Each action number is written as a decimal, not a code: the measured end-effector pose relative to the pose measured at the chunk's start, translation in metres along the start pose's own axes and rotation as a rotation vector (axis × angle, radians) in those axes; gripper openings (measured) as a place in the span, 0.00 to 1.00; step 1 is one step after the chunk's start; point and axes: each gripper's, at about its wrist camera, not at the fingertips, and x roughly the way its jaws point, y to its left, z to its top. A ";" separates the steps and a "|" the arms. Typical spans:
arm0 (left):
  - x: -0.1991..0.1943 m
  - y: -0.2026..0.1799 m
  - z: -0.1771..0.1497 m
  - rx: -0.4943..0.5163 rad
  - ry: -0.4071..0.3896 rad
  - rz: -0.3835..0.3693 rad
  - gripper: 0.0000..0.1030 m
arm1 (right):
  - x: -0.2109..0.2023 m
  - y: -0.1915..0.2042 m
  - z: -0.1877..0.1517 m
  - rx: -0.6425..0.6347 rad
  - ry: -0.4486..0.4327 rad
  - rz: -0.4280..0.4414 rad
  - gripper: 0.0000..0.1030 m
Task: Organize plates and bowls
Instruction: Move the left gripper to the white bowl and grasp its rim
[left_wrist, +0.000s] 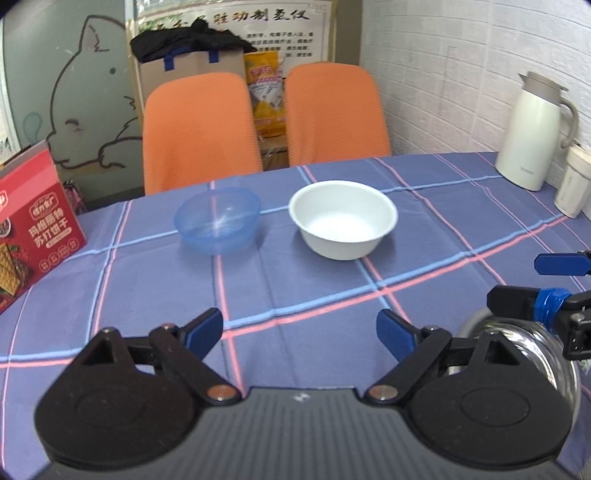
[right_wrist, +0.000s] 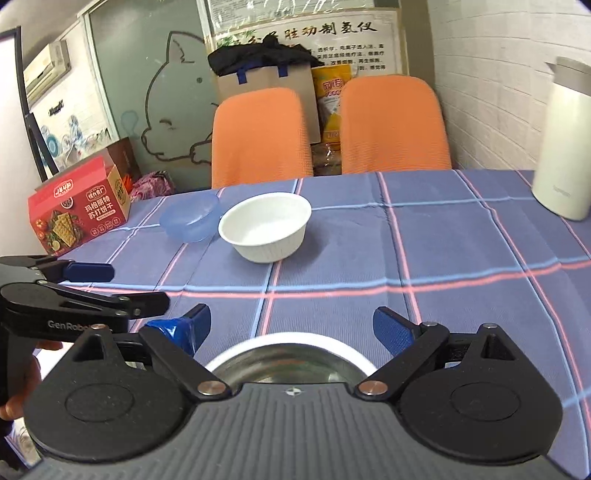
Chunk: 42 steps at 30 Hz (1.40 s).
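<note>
The white bowl (left_wrist: 343, 219) sits upright near the middle of your surface (left_wrist: 295, 295), which is covered in a blue-violet checked cloth. Just to its left, close but apart in the left wrist view, stands the translucent blue bowl (left_wrist: 218, 219), also upright and empty. A third one, the steel bowl (right_wrist: 291, 363) with a pale rim, lies close under your right tongs (right_wrist: 291, 328), its far edge showing between the two blue-padded fingers. Those fingers stand spread on either side of that rim with cloth visible between each pad and the bowl, so your right tongs are released and grip nothing. In the left wrist view the same bowl shows as a shiny curved wall at the lower right, beside the taped finger of the right tool.

Your left tongs (left_wrist: 299, 330) hang over bare cloth, spread wide and released, nothing between the pads.

A red cracker box (left_wrist: 33, 229) stands at the left edge of the surface. A cream thermos jug (left_wrist: 532, 133) and a small cream cup (left_wrist: 574, 181) stand at the right by the white wall. Two orange chairs (left_wrist: 199, 125) face you from the far side.
</note>
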 end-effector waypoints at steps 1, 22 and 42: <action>0.003 0.005 0.002 -0.009 0.002 0.000 0.87 | 0.005 0.001 0.004 -0.010 0.007 -0.004 0.80; 0.074 0.015 0.110 -0.043 0.011 -0.122 0.87 | 0.074 -0.009 0.060 -0.203 0.129 -0.035 0.80; 0.191 0.006 0.137 0.094 0.211 -0.250 0.87 | 0.137 -0.021 0.059 -0.228 0.218 0.091 0.80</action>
